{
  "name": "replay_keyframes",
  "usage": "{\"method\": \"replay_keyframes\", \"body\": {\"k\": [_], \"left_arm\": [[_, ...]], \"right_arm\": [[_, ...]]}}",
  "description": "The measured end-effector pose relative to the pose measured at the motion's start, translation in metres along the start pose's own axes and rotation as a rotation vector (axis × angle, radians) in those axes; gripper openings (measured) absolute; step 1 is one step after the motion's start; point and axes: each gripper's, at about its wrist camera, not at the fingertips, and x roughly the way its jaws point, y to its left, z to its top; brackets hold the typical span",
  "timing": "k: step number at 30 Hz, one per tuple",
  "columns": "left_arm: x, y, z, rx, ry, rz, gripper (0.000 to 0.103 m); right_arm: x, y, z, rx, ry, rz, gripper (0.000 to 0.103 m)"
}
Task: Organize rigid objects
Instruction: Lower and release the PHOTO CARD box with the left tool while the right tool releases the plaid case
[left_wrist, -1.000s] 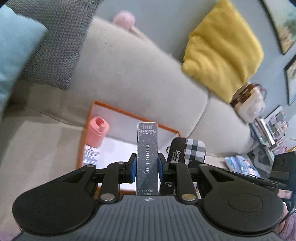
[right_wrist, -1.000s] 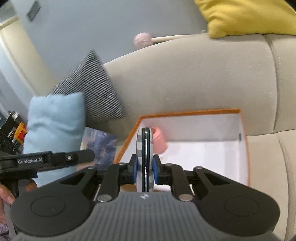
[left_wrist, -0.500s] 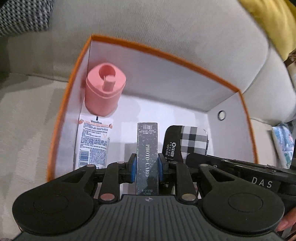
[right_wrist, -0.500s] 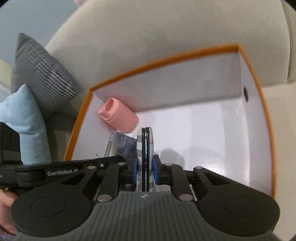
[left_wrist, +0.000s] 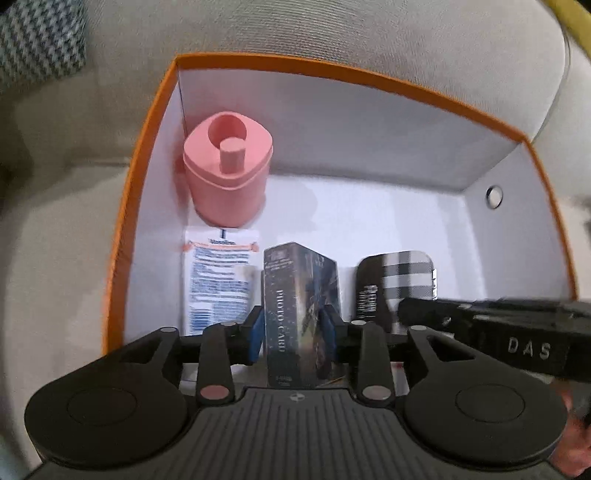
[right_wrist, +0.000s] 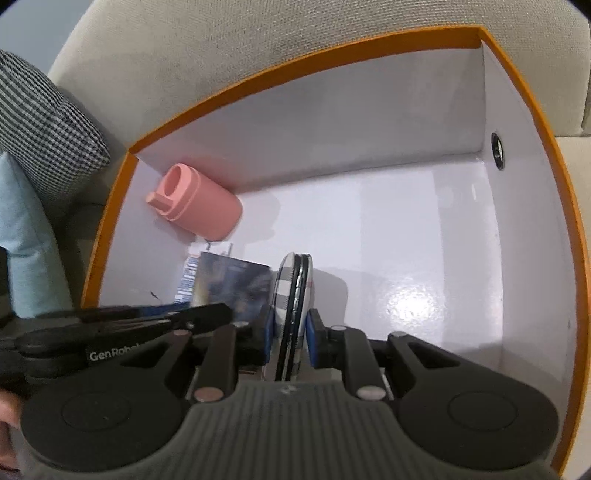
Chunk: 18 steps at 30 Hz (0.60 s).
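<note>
My left gripper (left_wrist: 293, 330) has its jaws parted around a dark photo card box (left_wrist: 295, 314) that stands tilted inside the orange-rimmed white box (left_wrist: 147, 147). There is a small gap at each pad. My right gripper (right_wrist: 291, 332) also has its jaws parted around a black-and-white plaid case (right_wrist: 293, 291), which stands on edge on the box floor. That case shows in the left wrist view (left_wrist: 402, 280) to the right of the photo card box. The photo card box shows in the right wrist view (right_wrist: 229, 284) to the left of the case.
A pink container (left_wrist: 227, 166) stands in the box's far left corner, with a flat Vaseline tube (left_wrist: 218, 273) in front of it. The box sits on a beige sofa (left_wrist: 332, 33). A checked cushion (right_wrist: 40, 129) and a light blue cushion (right_wrist: 22, 236) lie to the left.
Both grippers came down into the orange box. The jaws of both have parted from shut, and the photo card box has tilted.
</note>
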Motion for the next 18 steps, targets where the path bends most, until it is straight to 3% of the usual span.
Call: {"method": "replay_keyframes", "body": {"k": [4,8,11,16,18], "left_arm": [[0.000,-0.007,0.001,0.086,0.020,0.057,0.043],[-0.004,-0.015,-0.002,0.164,0.007,0.117,0.042],[-0.008,-0.016,-0.003,0.201,0.000,0.093,0.042],[0.003,-0.013,-0.001,0.198,0.035,0.078,0.030],[0.007,-0.012,-0.002,0.189,0.039,0.074,0.030]], "right_arm": [[0.000,0.012,-0.002,-0.080,0.005,-0.095,0.026],[0.000,0.017,-0.003,-0.134,0.026,-0.167,0.027],[0.003,0.016,-0.004,-0.139,0.041,-0.181,0.029],[0.007,0.009,-0.003,-0.079,0.074,-0.171,0.030],[0.009,0.008,-0.002,-0.065,0.084,-0.165,0.032]]}}
